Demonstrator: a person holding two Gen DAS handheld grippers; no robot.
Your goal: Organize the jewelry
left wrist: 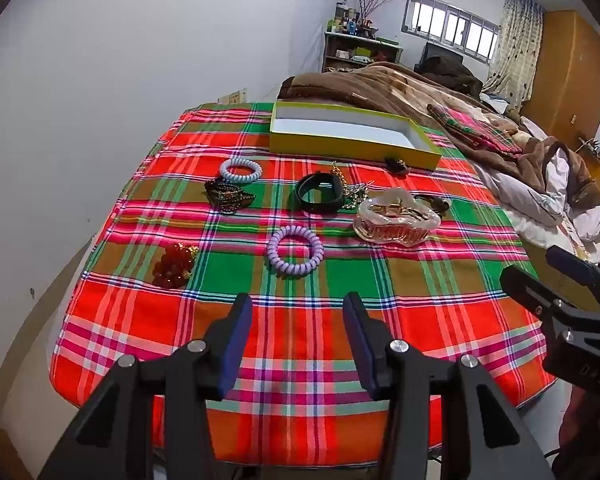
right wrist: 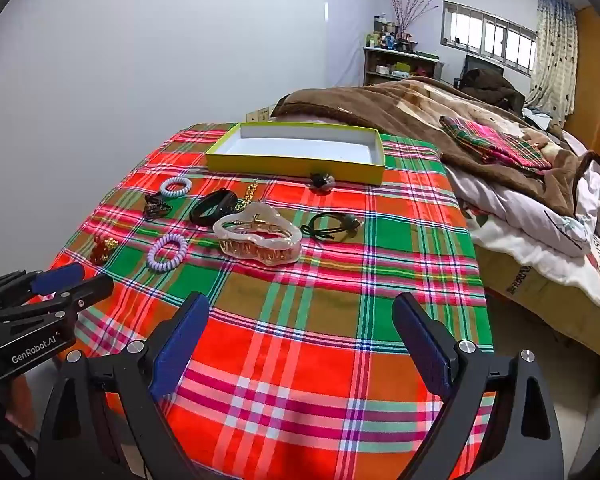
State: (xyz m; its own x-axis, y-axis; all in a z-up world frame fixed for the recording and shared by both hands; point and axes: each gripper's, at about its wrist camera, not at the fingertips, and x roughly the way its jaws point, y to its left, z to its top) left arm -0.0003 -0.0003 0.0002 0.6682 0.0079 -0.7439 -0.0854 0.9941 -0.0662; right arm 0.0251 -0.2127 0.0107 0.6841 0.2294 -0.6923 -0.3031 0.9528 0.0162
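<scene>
An empty yellow box [left wrist: 352, 148] [right wrist: 296, 162] sits at the far side of the plaid-covered table. Before it lie a pale spiral hair tie [left wrist: 241, 170] [right wrist: 175, 187], a purple spiral hair tie [left wrist: 295, 250] [right wrist: 167, 252], a black band [left wrist: 319, 193] [right wrist: 213, 207], a large clear hair claw [left wrist: 396, 216] [right wrist: 259, 236], a red bead cluster [left wrist: 173, 266] [right wrist: 103, 249], a dark clip [left wrist: 228, 196] [right wrist: 156, 206] and a black elastic [right wrist: 332, 225]. My left gripper [left wrist: 298, 320] [right wrist: 72, 278] is open and empty over the near edge. My right gripper [right wrist: 300, 328] [left wrist: 540, 272] is open and empty to its right.
A small dark clip [left wrist: 396, 164] [right wrist: 320, 181] lies against the box front. A gold chain [left wrist: 340, 176] [right wrist: 250, 194] lies behind the black band. A bed with brown blankets [left wrist: 440, 92] [right wrist: 460, 120] borders the table on the right. A white wall is on the left.
</scene>
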